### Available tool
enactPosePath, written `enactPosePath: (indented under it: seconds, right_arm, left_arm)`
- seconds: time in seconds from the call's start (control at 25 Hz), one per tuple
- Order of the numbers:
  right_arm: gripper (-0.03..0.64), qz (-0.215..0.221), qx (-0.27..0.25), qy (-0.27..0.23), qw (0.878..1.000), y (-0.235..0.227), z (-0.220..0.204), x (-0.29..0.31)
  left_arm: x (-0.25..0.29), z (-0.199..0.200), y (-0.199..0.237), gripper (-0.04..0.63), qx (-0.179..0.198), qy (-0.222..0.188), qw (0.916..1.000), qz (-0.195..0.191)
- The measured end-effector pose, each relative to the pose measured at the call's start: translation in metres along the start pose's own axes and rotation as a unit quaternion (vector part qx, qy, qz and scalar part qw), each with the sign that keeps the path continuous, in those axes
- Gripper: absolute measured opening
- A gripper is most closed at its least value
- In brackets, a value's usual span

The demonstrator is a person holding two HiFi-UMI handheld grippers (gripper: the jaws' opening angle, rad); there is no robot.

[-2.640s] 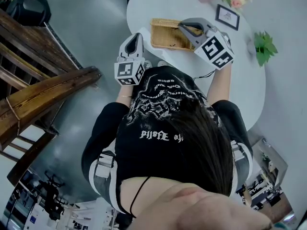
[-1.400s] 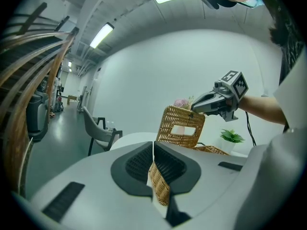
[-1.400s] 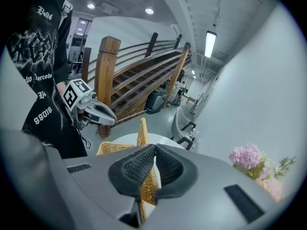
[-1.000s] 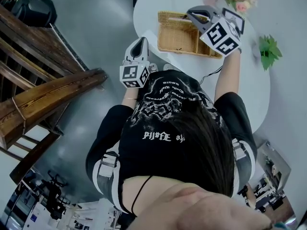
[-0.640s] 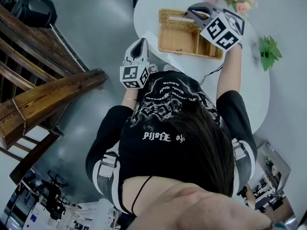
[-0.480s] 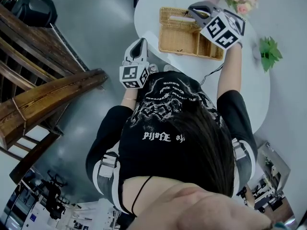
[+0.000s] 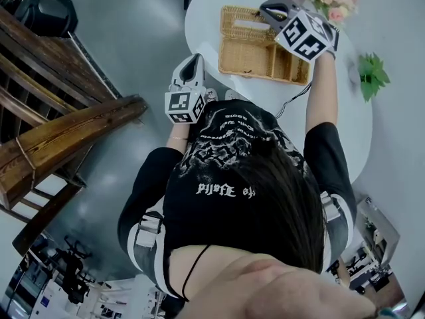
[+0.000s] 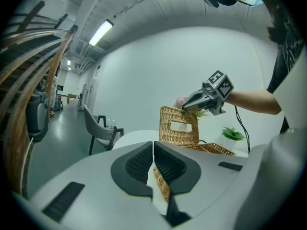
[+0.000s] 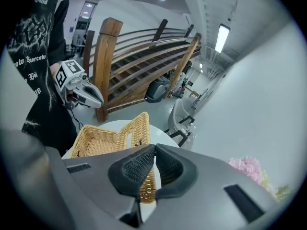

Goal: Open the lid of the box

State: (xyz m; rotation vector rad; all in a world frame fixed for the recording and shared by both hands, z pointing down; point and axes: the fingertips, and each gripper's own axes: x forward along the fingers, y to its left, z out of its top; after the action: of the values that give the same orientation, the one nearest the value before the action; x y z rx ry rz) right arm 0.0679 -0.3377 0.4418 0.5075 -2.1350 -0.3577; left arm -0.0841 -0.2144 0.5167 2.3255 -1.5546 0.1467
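We pinch the lid (image 7: pixel 236 20) by its free edge with the right gripper (image 7: pixel 265 7), jaws nearly together, to stand it upright over the box (image 7: pixel 262 62) by the table (image 7: pixel 206 18)'s near edge. The left gripper (image 7: pixel 193 59) is closed and empty, parked off that edge.

wicker box (image 7: pixel 265 58) open, lid (image 7: pixel 239 18) w/ slot stood upright

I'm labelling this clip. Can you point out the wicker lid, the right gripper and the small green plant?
wicker lid (image 8: pixel 178 139): left gripper view, woven panel below its slot.
right gripper (image 7: pixel 264 7): head view, midway between its fingertips.
green plant (image 7: pixel 370 72): head view, middle of its leaves.
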Motion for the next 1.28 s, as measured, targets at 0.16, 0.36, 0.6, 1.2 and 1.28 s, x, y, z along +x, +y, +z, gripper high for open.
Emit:
enactPosePath:
  seconds: [0.16,0.36,0.6,1.2,1.28]
  right_arm:
    - [0.035,-0.001,0.004,0.0,1.0,-0.005,-0.003,0.006]
    - [0.035,-0.002,0.017,0.0,1.0,-0.011,-0.008,0.014]
    - [0.035,-0.003,0.053,0.004,0.999,-0.02,-0.016,0.025]
    - [0.035,-0.006,0.072,0.016,0.997,-0.032,-0.035,0.05]
    - [0.035,-0.006,0.074,0.016,0.997,-0.033,-0.038,0.053]
  left_arm:
    - [0.003,0.004,-0.002,0.026,0.004,0.0,1.0,-0.003]
    - [0.007,0.004,-0.006,0.026,0.007,0.003,1.0,-0.006]
    - [0.009,0.003,-0.008,0.026,0.01,0.006,0.9999,-0.007]
    - [0.018,-0.002,-0.007,0.026,0.014,0.022,0.9997,0.002]
    - [0.019,-0.002,-0.007,0.026,0.014,0.022,0.9997,0.003]
